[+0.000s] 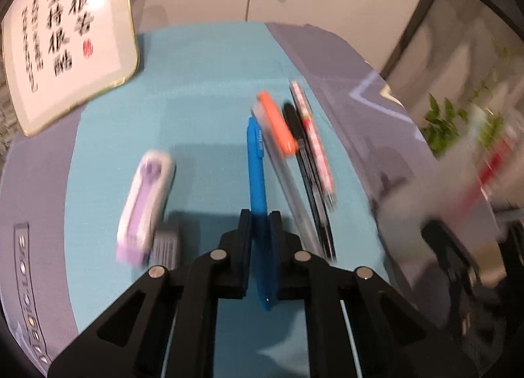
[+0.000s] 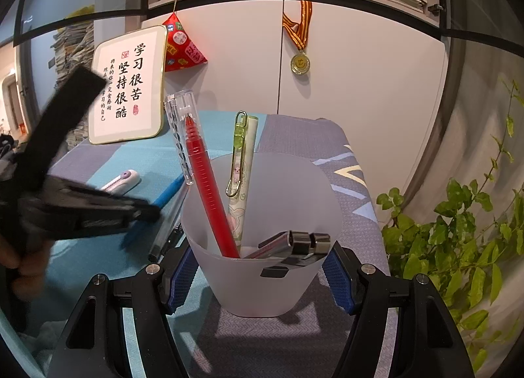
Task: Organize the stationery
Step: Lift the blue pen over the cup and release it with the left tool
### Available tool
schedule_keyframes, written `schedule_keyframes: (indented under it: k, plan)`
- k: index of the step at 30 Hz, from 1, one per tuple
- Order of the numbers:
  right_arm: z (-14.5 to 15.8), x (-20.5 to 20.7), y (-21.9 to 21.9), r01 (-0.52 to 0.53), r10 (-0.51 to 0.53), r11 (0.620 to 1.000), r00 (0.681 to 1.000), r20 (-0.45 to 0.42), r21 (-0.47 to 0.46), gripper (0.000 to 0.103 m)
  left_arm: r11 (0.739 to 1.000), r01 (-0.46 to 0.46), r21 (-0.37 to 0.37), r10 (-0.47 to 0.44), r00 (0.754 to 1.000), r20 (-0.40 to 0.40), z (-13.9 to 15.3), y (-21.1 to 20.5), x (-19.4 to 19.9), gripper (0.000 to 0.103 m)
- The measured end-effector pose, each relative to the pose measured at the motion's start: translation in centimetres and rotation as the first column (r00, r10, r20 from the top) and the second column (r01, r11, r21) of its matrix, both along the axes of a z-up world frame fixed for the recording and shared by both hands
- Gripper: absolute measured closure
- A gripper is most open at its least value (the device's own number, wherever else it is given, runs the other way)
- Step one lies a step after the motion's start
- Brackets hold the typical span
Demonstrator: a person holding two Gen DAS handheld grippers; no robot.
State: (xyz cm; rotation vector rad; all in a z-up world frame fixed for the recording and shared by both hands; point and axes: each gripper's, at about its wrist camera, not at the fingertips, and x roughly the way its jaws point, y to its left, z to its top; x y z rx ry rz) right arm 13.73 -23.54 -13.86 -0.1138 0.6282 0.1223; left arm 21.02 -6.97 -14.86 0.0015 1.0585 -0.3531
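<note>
Left hand-held gripper [image 1: 260, 230] is pinching the blue pen [image 1: 255, 162]; right hand-held gripper [image 2: 258, 279] is clamping the cup [image 2: 262, 279], steadying it for drop-ins.

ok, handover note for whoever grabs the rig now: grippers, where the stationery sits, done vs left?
Left gripper: shut on the blue pen, low over the teal mat.
Right gripper: shut on the frosted cup.
Done: red pen, cream pen with clip and a dark clip-like item, unclear which, are in the cup.
Left: blue pen into cup; then the orange highlighter, black pen, pink patterned pen, a clear pen and the purple correction tape.
</note>
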Motion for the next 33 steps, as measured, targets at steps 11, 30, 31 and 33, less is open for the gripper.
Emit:
schedule_keyframes:
  k: [11, 30, 31, 33]
  plan:
    - [0.0, 0.0, 0.0, 0.002, -0.002, 1.000, 1.000, 0.006, -0.004, 0.033, 0.991, 0.130, 0.037, -0.129, 0.991, -0.017, 0.3, 2.4, -7.8, 0.095]
    - [0.0, 0.0, 0.2, 0.002, -0.002, 1.000, 1.000, 0.005, -0.007, 0.033, 0.995, 0.101, -0.005, -0.101, 0.994, -0.034, 0.1, 0.0, -2.6, 0.090]
    - [0.0, 0.0, 0.1, 0.002, -0.002, 1.000, 1.000, 0.006, -0.006, 0.033, 0.995, 0.102, -0.003, -0.102, 0.994, -0.031, 0.2, -0.1, -2.5, 0.089]
    - [0.0, -0.1, 0.1, 0.001, -0.001, 1.000, 1.000, 0.006, -0.002, 0.033, 0.994, 0.109, 0.004, -0.109, 0.994, -0.024, 0.2, -0.3, -2.4, 0.084]
